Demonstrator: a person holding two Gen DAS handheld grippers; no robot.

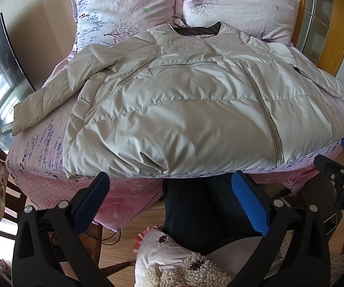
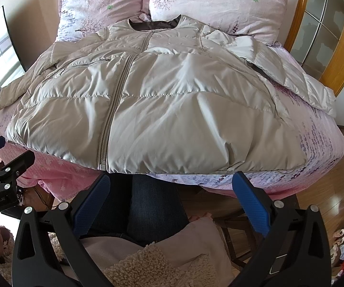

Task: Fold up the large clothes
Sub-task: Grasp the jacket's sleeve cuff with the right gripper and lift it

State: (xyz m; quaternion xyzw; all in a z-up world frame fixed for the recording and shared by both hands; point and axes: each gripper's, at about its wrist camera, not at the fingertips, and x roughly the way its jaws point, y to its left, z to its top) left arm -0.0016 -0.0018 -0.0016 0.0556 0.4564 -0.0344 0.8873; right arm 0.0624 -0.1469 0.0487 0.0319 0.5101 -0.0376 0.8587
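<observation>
The bed fills most of both views, with a pink flowered sheet and 2 pillows at the far end. On it lies the big puffy jacket, pale beige, spread flat with its front up. Its neck points away toward the pillows and its bottom edge sits right at the near edge of the bed. So the jacket's long way runs straight away from the person, and the zipper runs the same way.

One sleeve sticks out to the left side. The other sleeve sticks out to the right side.

Both claws hang just below the bottom edge of the jacket, in front of the person's legs. The left claw is spread wide and holds nothing. The right claw is spread wide too and holds nothing. Neither one touches the jacket.

The left claw is nearer the left sleeve, and the right claw is nearer the right sleeve. I think each claw should go forward and out to its own side to bring a sleeve in over the middle.
</observation>
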